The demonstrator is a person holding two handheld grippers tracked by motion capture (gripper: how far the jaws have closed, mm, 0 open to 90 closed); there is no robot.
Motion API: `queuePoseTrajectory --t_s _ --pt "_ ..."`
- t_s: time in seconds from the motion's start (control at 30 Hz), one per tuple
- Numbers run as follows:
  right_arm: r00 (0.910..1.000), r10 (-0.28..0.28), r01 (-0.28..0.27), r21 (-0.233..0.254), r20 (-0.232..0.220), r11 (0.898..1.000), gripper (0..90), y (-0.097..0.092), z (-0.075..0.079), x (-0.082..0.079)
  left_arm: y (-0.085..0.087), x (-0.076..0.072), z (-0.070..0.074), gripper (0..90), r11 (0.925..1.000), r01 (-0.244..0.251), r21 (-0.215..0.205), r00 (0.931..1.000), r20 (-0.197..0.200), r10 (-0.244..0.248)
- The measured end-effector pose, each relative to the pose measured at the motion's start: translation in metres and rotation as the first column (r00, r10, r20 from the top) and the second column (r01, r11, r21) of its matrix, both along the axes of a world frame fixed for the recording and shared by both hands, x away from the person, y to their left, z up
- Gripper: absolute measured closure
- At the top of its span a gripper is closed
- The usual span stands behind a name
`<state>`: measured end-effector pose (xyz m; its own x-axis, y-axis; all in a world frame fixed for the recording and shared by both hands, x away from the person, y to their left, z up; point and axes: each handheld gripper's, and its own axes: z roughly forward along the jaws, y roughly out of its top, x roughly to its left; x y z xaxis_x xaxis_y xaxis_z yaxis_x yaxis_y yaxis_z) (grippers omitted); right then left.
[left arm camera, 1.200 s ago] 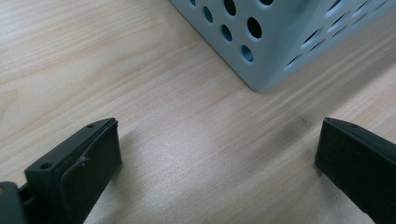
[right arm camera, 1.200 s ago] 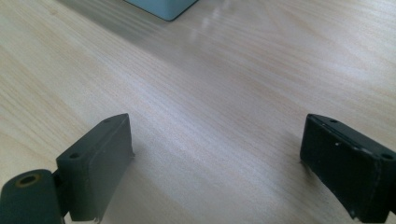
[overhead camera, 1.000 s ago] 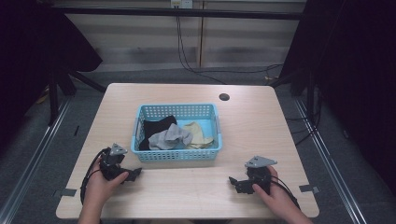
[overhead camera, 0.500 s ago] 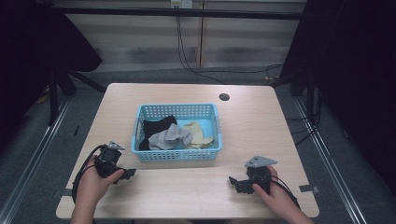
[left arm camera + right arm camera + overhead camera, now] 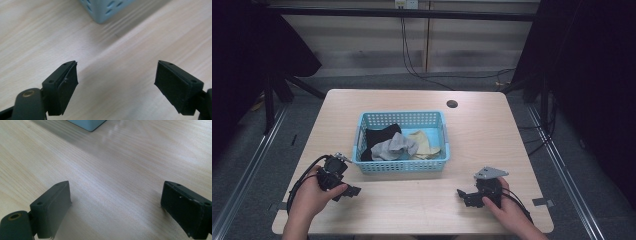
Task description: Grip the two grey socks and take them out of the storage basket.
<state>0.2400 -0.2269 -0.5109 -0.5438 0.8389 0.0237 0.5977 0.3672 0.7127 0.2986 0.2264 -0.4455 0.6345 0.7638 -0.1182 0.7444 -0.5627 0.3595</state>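
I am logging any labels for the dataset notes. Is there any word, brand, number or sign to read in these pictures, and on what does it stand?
None can be read.
Blue basket: no label on its walls.
Clothes in it, black, grey and yellow: no print to be seen.
Left gripper and right gripper: black jaws open, no marking.
Wooden table: bare grain, one dark round hole.

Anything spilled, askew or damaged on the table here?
Nothing stands out. The basket sits square on the table, clothes inside it, and both grippers, left and right, are open and empty.
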Motion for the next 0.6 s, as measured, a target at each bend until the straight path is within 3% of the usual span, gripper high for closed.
queuePoseTrajectory --t_s 0.1,0.43,0.6 --pt "1.0000 0.000 0.000 0.000 0.000 1.000 8.6 0.000 0.000 0.000 0.000 0.001 0.003 17.7 0.9995 0.017 0.026 0.9998 -0.006 -0.017" --pt "1.0000 0.000 0.000 0.000 0.000 1.000 8.6 0.000 0.000 0.000 -0.007 0.007 0.016 17.8 0.9988 0.021 0.043 0.9983 -0.056 -0.018" --pt "1.0000 0.001 -0.001 -0.001 0.001 1.000 8.7 0.000 0.000 0.000 -0.012 0.011 0.038 17.9 0.9985 0.028 0.047 0.9987 -0.045 -0.026"
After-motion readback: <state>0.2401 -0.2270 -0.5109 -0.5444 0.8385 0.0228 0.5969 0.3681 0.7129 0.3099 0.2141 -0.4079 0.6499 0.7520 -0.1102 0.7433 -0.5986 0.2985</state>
